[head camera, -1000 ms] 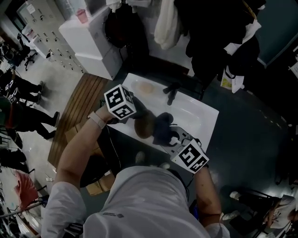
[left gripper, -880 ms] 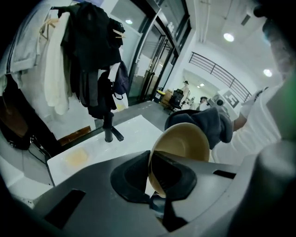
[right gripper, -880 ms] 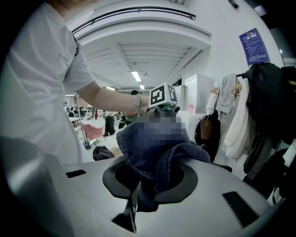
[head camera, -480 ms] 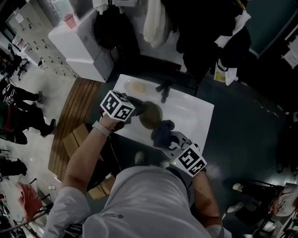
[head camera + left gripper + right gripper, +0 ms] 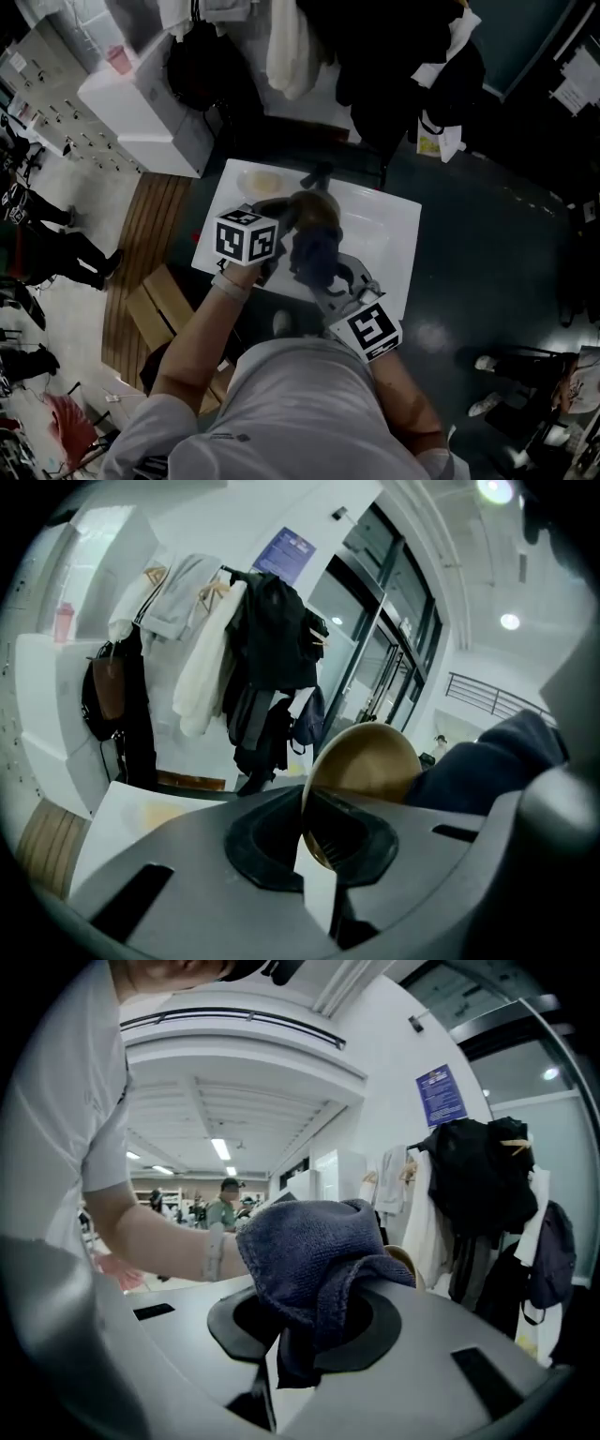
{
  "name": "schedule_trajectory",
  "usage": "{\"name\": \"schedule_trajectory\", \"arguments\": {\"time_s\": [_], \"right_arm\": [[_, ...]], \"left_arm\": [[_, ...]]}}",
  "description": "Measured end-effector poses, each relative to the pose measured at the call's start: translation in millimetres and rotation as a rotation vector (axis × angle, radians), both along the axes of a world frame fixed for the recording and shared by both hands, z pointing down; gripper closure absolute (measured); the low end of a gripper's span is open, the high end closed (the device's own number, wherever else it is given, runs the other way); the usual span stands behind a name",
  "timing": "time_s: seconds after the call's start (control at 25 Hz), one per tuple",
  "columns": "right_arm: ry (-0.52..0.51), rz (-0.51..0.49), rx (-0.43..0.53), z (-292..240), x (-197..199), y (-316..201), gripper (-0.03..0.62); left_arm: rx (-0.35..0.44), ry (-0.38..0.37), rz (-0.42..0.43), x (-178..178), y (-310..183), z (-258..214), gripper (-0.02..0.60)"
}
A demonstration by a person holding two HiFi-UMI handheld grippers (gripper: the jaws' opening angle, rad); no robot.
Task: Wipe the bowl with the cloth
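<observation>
Though only a dark clump over the white table [image 5: 386,234] from the head view, shows up close as a golden bowl [image 5: 370,761] nipped by its rim in the left gripper [image 5: 314,855] and a blue cloth [image 5: 305,1251] bunched tight in the right gripper [image 5: 281,1354]. Hangs over the table, cloth right against bowl. Beyond the table, hanging coats [image 5: 211,658]; left of it, wooden decking [image 5: 155,225].

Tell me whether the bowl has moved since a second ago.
Yes. The bowl, clamped in the left gripper, has gone from the white table's near edge toward its far edge, close to the dark fixture.
</observation>
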State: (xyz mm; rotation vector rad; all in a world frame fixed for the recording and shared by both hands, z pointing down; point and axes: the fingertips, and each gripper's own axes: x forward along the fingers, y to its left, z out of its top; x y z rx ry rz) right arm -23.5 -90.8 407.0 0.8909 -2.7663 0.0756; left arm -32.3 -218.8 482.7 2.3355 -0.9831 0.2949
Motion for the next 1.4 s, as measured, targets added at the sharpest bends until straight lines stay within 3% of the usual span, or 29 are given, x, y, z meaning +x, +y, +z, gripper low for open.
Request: {"name": "schedule_trajectory", "arguments": {"time_s": [0.24, 0.52, 0.96, 1.2, 1.4], "right_arm": [[-0.080, 0.225, -0.052, 3, 20, -37, 0.511], [-0.085, 0.388, -0.103, 13, 42, -61, 0.511], [-0.163, 0.510, -0.195, 22, 56, -76, 0.511], [-0.333, 0.596, -0.262, 22, 68, -78, 0.511], [-0.662, 0.644, -0.445, 28, 77, -76, 0.511]], "left_arm": [[0.083, 0.081, -0.117, 5, 2, -29, 0.566], [0.149, 0.129, -0.096, 21, 21, -44, 0.565], [0.324, -0.074, -0.039, 36, 46, -44, 0.561], [0.415, -0.069, -0.049, 40, 56, -51, 0.554], [0.502, -0.086, -0.071, 43, 62, -57, 0.554]]}}
